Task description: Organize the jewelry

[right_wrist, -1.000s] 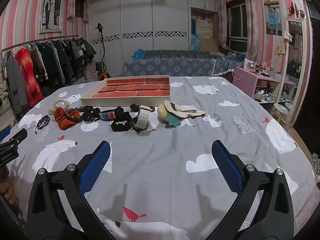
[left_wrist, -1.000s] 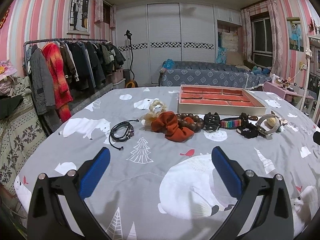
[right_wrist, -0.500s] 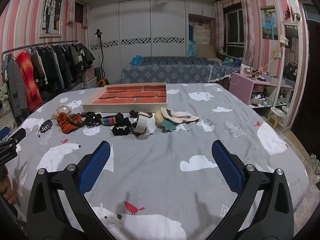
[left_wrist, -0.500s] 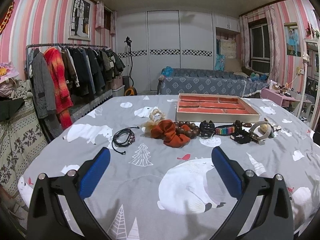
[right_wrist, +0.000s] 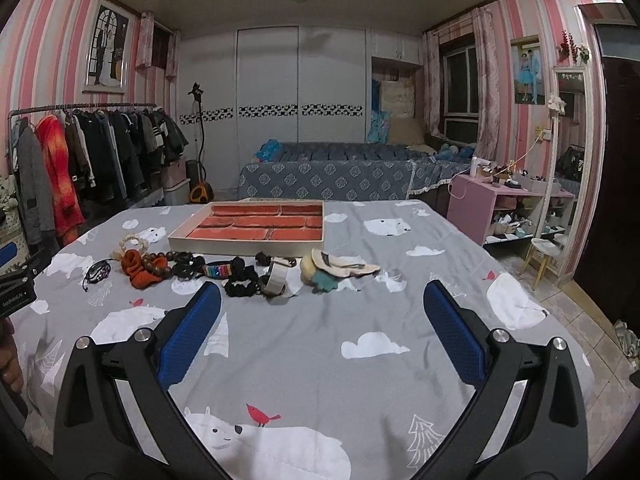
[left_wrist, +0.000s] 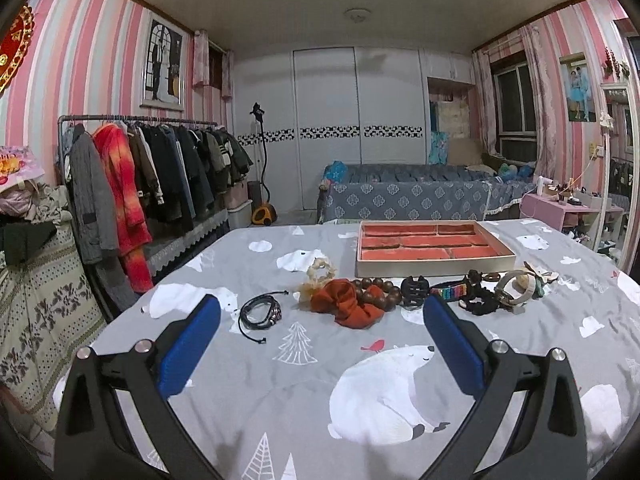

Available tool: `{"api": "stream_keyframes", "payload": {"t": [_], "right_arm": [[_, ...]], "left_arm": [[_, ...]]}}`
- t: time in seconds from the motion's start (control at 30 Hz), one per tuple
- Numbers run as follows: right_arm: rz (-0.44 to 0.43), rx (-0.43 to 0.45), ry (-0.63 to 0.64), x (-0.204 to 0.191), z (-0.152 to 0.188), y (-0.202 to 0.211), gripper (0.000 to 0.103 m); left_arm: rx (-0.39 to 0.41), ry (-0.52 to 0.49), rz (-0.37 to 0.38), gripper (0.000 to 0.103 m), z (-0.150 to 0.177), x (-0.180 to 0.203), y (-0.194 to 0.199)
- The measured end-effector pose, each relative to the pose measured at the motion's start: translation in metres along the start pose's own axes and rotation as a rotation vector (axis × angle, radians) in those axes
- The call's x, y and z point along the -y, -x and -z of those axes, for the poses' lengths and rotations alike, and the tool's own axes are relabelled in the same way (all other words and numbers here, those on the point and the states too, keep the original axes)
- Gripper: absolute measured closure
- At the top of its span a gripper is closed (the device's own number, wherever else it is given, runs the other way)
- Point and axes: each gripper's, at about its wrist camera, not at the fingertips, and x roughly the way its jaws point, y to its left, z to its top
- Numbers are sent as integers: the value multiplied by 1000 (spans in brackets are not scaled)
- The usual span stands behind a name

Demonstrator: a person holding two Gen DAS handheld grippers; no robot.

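a: left gripper (left_wrist: 320, 328) spread wide, nothing between the blue pads (left_wrist: 188, 346). right gripper (right_wrist: 320, 322) likewise released and empty. both hang above the bedspread (left_wrist: 280, 392), short of the jewelry.

b: where is the jewelry relative to the tray (left_wrist: 432, 248)?

a: all in a row just in front of the tray's near wall, none inside. black cord bracelet (left_wrist: 260, 312) lies apart, far left of the tray; rust scrunchie (left_wrist: 344, 306) and brown bead bracelet (left_wrist: 378, 294) touch each other; rainbow band (right_wrist: 218, 270) and white cuff (right_wrist: 276, 276) sit nearer the tray's right end.

b: why the row?

a: judgement: laid out for single picks, tray compartments awaiting sorting.

b: unclear items?

a: the dark tangle beside the cuff is hard to identify. a hand (right_wrist: 10, 360) is cut off at the frame edge.
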Motion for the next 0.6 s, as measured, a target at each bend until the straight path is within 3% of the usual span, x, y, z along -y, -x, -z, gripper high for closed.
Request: {"api": "stream_keyframes", "payload": {"t": [0.6], "right_arm": [[-39,-4,-29,-5,8,18,4]], "left_arm": [[-48,2,25,4,7,3,14]]}}
